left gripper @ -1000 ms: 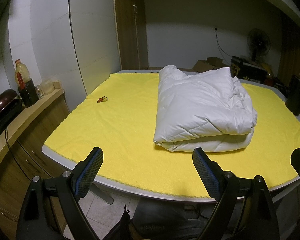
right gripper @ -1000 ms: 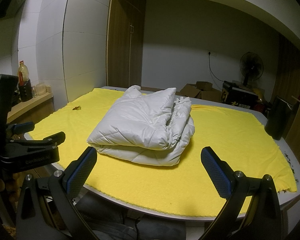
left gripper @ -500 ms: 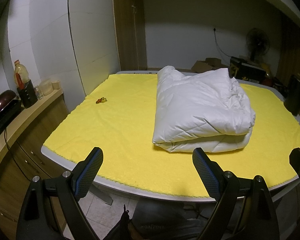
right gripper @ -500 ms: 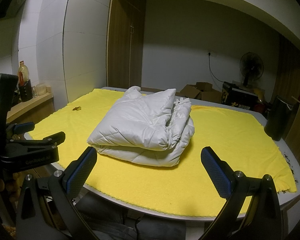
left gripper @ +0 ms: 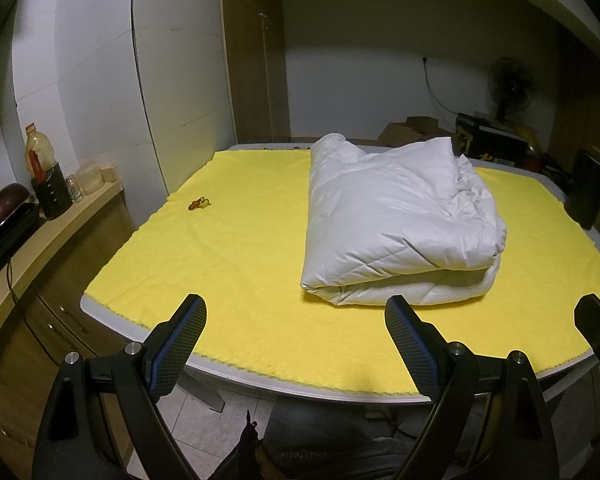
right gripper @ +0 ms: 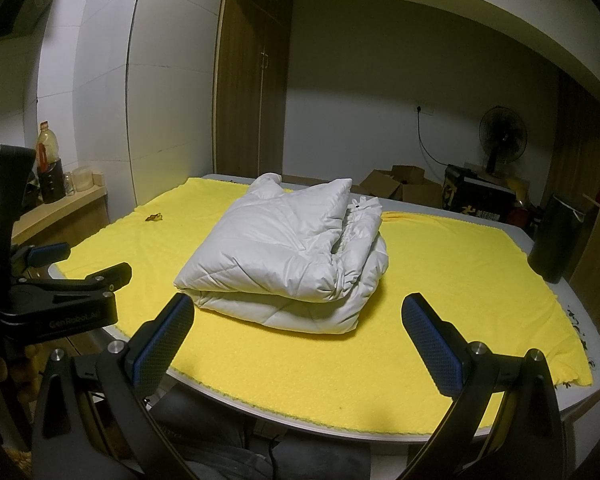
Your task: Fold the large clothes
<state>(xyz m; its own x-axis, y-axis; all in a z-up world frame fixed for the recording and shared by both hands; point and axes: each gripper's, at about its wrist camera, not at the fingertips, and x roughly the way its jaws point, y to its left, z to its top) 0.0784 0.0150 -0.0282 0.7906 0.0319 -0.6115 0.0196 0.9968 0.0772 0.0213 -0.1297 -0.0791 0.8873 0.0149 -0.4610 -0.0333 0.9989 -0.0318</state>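
A white puffy quilted garment (left gripper: 396, 220) (right gripper: 288, 252) lies folded into a thick bundle on the yellow cloth (left gripper: 240, 248) (right gripper: 452, 280) that covers the table. My left gripper (left gripper: 296, 336) hovers open over the table's near edge, short of the bundle, nothing between its fingers. My right gripper (right gripper: 296, 336) is open too, held off the near edge with the bundle beyond its fingers. The left gripper's body (right gripper: 60, 296) shows at the left of the right wrist view.
A small orange-brown scrap (left gripper: 199, 203) lies on the cloth at far left. A wooden counter (left gripper: 40, 232) with a bottle and jars runs along the left wall. A dark cylinder (right gripper: 554, 240) stands at the table's right edge. Boxes and a fan (right gripper: 502, 136) are behind.
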